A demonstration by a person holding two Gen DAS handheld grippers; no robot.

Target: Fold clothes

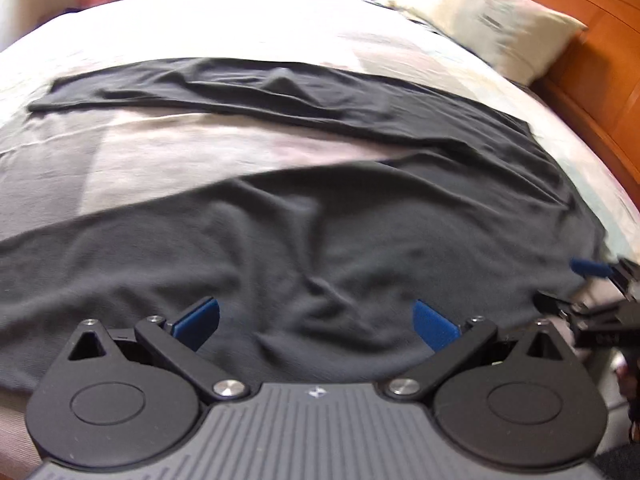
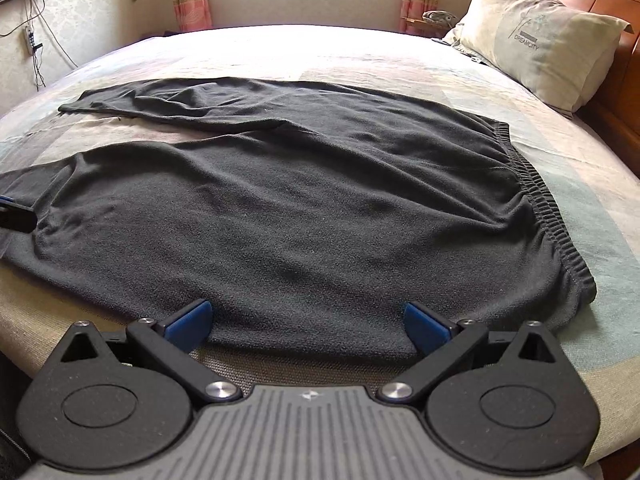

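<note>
Two grippers hang low over the near edge of a bed [image 2: 360, 52], each with its blue pads spread wide and nothing between them. The left gripper [image 1: 316, 322] sits over the dark trousers [image 2: 304, 200], cloth lying under and ahead of both its fingers. The right gripper [image 2: 306, 322] is poised right at the trousers' near hem, its pads flanking the cloth edge with bare mattress just behind.

Ahead of the right gripper the trousers lie flat and spread, with the elastic waistband [image 2: 532, 192] off to its right and two legs running away to the left. The far leg [image 2: 168, 98] lies apart from the near one, a wedge of pale sheet between them. Beyond the garment the sheet is open all the way to the far bed edge. A pillow [image 2: 540, 36] leans on the wooden headboard [image 2: 624, 92] far to the right, well apart from the waistband.

Much of the left wrist view is motion-blurred. Its right border cuts off the other gripper, only a blue pad tip and black linkage showing. The near leg's end runs out of both views on the left.
</note>
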